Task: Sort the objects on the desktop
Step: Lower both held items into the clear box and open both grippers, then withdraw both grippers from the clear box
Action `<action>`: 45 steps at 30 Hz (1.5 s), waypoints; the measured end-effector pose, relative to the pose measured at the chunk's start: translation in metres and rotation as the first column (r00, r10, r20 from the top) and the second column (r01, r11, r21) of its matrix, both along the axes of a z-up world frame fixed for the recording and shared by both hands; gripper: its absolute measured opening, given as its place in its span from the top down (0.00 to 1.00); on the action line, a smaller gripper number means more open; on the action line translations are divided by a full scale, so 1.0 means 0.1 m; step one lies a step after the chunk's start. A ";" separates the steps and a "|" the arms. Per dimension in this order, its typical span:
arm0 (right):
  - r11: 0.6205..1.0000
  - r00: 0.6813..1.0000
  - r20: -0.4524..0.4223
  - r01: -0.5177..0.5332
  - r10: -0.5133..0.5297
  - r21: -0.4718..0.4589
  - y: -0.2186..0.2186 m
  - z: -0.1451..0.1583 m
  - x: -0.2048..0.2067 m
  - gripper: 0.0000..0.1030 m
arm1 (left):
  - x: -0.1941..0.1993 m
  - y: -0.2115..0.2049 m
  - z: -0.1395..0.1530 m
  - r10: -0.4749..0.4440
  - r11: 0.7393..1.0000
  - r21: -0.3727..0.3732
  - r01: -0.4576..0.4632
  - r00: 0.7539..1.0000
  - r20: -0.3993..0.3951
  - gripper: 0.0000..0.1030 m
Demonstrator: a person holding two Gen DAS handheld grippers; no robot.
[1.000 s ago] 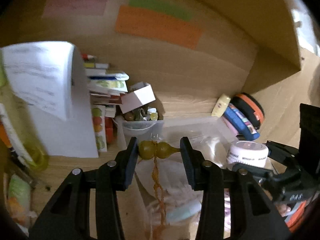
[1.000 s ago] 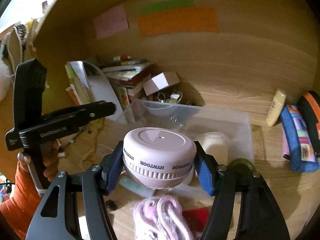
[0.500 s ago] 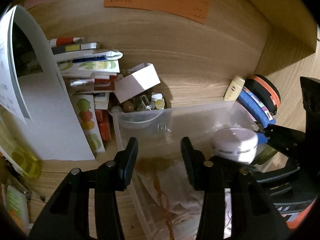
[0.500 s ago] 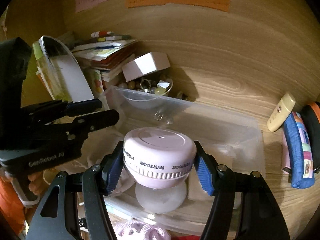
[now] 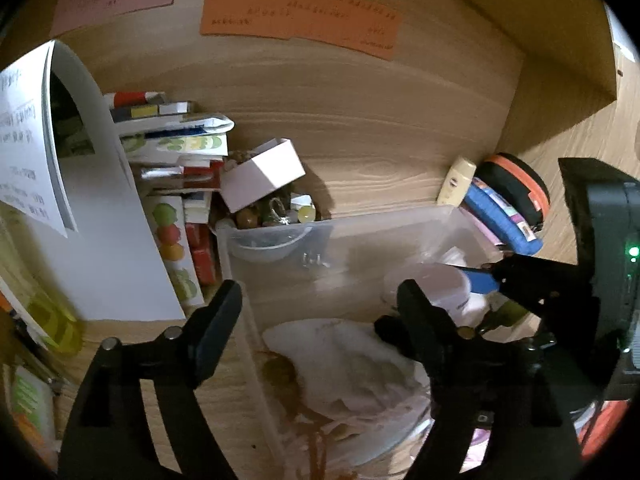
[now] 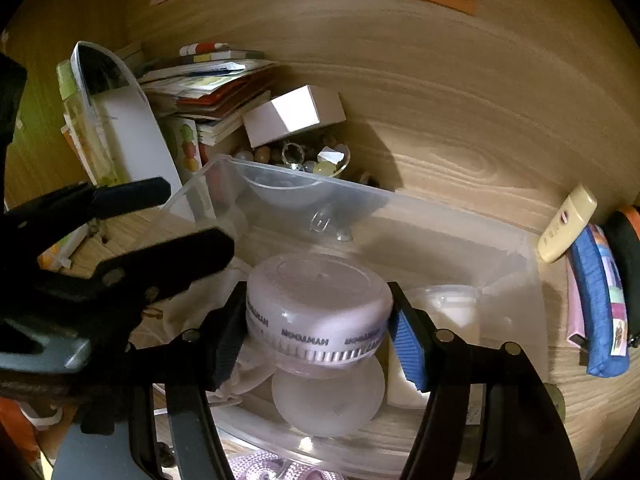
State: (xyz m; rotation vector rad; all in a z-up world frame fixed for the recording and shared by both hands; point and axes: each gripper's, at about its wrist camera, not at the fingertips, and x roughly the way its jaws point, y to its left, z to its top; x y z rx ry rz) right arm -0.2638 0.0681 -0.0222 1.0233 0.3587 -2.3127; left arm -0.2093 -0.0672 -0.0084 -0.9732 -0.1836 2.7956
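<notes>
Right tongs (image 6: 316, 344) clamp a pink jar (image 6: 318, 304) inside the clear bin (image 6: 500, 240); left tongs (image 5: 320, 300) gape, empty, over its white cloth (image 5: 344, 360).

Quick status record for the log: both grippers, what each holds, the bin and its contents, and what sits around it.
left gripper: open, empty, above the bin's left part
right gripper: shut on pink jar, held over the bin
clear bin: on the desk, lid off
in bin: white cloth, amber gourd charm, frosted round lid
behind bin: bowl of beads, white box, book stack
right of bin: blue pouch, cream tube
</notes>
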 end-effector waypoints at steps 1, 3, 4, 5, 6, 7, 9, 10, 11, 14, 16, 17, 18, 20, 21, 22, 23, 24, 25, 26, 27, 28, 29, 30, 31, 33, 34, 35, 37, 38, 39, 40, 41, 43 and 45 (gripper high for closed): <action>1.000 1.000 0.001 0.003 -0.003 -0.002 0.01 0.00 0.00 0.40 | 0.00 0.01 0.00 0.000 1.000 -0.001 0.000 1.000 -0.002 0.22; 1.000 1.000 0.001 0.009 -0.009 -0.010 0.02 0.02 -0.01 0.39 | 0.01 0.03 0.03 0.006 1.000 -0.010 -0.006 1.000 -0.008 0.22; 1.000 1.000 0.002 0.014 -0.014 -0.014 0.03 0.03 -0.01 0.37 | 0.02 0.02 0.04 0.011 1.000 -0.013 -0.011 1.000 -0.012 0.20; 1.000 1.000 0.002 0.017 -0.017 -0.018 0.03 0.03 -0.01 0.35 | 0.03 0.01 0.07 0.021 1.000 -0.013 -0.021 1.000 -0.019 0.18; 1.000 1.000 0.001 0.015 -0.015 -0.024 0.05 0.05 0.00 0.35 | 0.05 0.00 0.08 0.029 1.000 -0.011 -0.029 0.999 -0.024 0.13; 1.000 1.000 -0.003 0.014 -0.014 -0.026 0.06 0.08 0.01 0.35 | 0.06 -0.01 0.09 0.043 0.999 -0.012 -0.043 0.999 -0.033 0.08; 0.999 0.999 -0.025 0.029 -0.030 -0.023 0.09 0.14 0.04 0.34 | 0.11 -0.04 0.15 0.069 0.997 -0.020 -0.070 0.996 -0.060 0.08; 0.999 0.999 -0.033 0.034 -0.035 -0.025 0.12 0.17 0.05 0.31 | 0.12 -0.04 0.17 0.070 0.997 -0.023 -0.072 0.995 -0.067 0.08; 0.999 0.998 -0.041 0.043 -0.044 -0.030 0.15 0.20 0.08 0.23 | 0.13 -0.04 0.19 0.073 0.997 -0.028 -0.075 0.995 -0.074 0.08; 0.996 0.995 -0.064 0.076 -0.079 -0.057 0.29 0.31 0.16 0.19 | 0.19 -0.02 0.28 0.075 0.996 -0.043 -0.081 0.991 -0.110 0.07; 0.994 0.994 -0.057 0.084 -0.089 -0.074 0.39 0.37 0.22 0.19 | 0.25 -0.01 0.33 0.071 0.996 -0.041 -0.077 0.989 -0.130 0.06; 0.992 0.994 -0.055 0.093 -0.097 -0.081 0.45 0.40 0.26 0.19 | 0.28 -0.01 0.36 0.069 0.996 -0.038 -0.075 0.988 -0.139 0.05; 0.991 0.993 -0.057 0.100 -0.105 -0.084 0.49 0.42 0.29 0.19 | 0.30 0.01 0.38 0.065 0.997 -0.037 -0.071 0.987 -0.145 0.05; 0.989 0.991 -0.065 0.112 -0.119 -0.091 0.60 0.46 0.36 0.19 | 0.35 0.04 0.43 0.062 0.997 -0.043 -0.070 0.986 -0.154 0.05; 0.988 0.990 -0.066 0.119 -0.126 -0.097 0.65 0.47 0.40 0.18 | 0.38 0.06 0.44 0.060 0.997 -0.043 -0.067 0.985 -0.160 0.05; 0.986 0.989 -0.068 0.127 -0.134 -0.104 0.71 0.48 0.44 0.16 | 0.41 0.07 0.46 0.055 0.997 -0.042 -0.062 0.985 -0.163 0.04; 0.985 0.988 -0.071 0.132 -0.140 -0.112 0.76 0.48 0.47 0.13 | 0.45 0.09 0.47 0.049 0.998 -0.040 -0.056 0.985 -0.167 0.03; 0.984 0.987 -0.076 0.134 -0.143 -0.117 0.81 0.49 0.51 0.11 | 0.48 0.11 0.48 0.047 0.998 -0.038 -0.054 0.984 -0.171 0.02; 0.984 0.985 -0.085 0.139 -0.149 -0.115 0.85 0.49 0.54 0.09 | 0.51 0.11 0.48 0.047 0.998 -0.037 -0.055 0.984 -0.173 0.02; 0.983 0.983 -0.093 0.147 -0.157 -0.108 0.88 0.48 0.56 0.09 | 0.55 0.13 0.48 0.051 0.998 -0.039 -0.059 0.983 -0.175 0.02; 0.982 0.980 -0.100 0.160 -0.170 -0.097 0.93 0.47 0.59 0.09 | 0.59 0.13 0.47 0.054 0.997 -0.044 -0.062 0.983 -0.175 0.02; 0.982 0.979 -0.100 0.165 -0.175 -0.096 0.97 0.46 0.60 0.09 | 0.63 0.15 0.46 0.055 0.997 -0.052 -0.065 0.983 -0.174 0.02; 0.980 0.979 -0.095 0.170 -0.180 -0.102 1.03 0.45 0.63 0.09 | 0.67 0.16 0.46 0.057 0.995 -0.065 -0.069 0.983 -0.172 0.02; 0.978 0.979 -0.089 0.173 -0.184 -0.114 1.10 0.45 0.66 0.09 | 0.73 0.17 0.45 0.063 0.993 -0.087 -0.079 0.984 -0.169 0.02; 0.977 0.979 -0.085 0.176 -0.187 -0.124 1.16 0.45 0.69 0.09 | 0.76 0.18 0.44 0.065 0.992 -0.100 -0.083 0.983 -0.169 0.02; 0.972 0.977 -0.072 0.188 -0.200 -0.142 1.30 0.43 0.74 0.09 | 0.88 0.20 0.44 0.070 0.988 -0.125 -0.093 0.982 -0.176 0.02; 0.970 0.977 -0.068 0.192 -0.204 -0.147 1.34 0.42 0.76 0.09 | 0.96 0.21 0.43 0.071 0.986 -0.133 -0.096 0.982 -0.178 0.02; 0.968 0.975 -0.063 0.200 -0.211 -0.154 1.41 0.40 0.79 0.09 | 1.00 0.21 0.42 0.072 0.986 -0.138 -0.097 0.982 -0.176 0.02; 0.963 0.974 -0.049 0.211 -0.222 -0.165 1.52 0.37 0.83 0.09 | 1.10 0.23 0.39 0.068 0.985 -0.147 -0.094 0.983 -0.172 0.02; 0.962 0.974 -0.042 0.213 -0.223 -0.172 1.56 0.35 0.85 0.09 | 1.17 0.23 0.36 0.064 0.984 -0.154 -0.090 0.984 -0.168 0.02; 0.960 0.974 -0.030 0.214 -0.223 -0.179 1.61 0.32 0.87 0.09 | 1.21 0.24 0.34 0.063 0.983 -0.158 -0.089 0.984 -0.164 0.01; 0.959 0.975 -0.018 0.216 -0.223 -0.184 1.64 0.30 0.88 0.09 | 1.24 0.24 0.32 0.062 0.983 -0.162 -0.088 0.986 -0.157 0.01; 0.957 0.974 -0.006 0.221 -0.226 -0.191 1.67 0.27 0.90 0.09 | 1.27 0.25 0.29 0.058 0.982 -0.167 -0.082 0.988 -0.146 0.01; 0.951 0.971 0.017 0.237 -0.239 -0.198 1.75 0.22 0.93 0.09 | 1.34 0.26 0.21 0.050 0.982 -0.173 -0.071 0.991 -0.125 0.01; 0.949 0.968 0.024 0.249 -0.249 -0.192 1.81 0.16 0.97 0.09 | 1.40 0.26 0.13 0.050 0.982 -0.177 -0.068 0.993 -0.106 0.01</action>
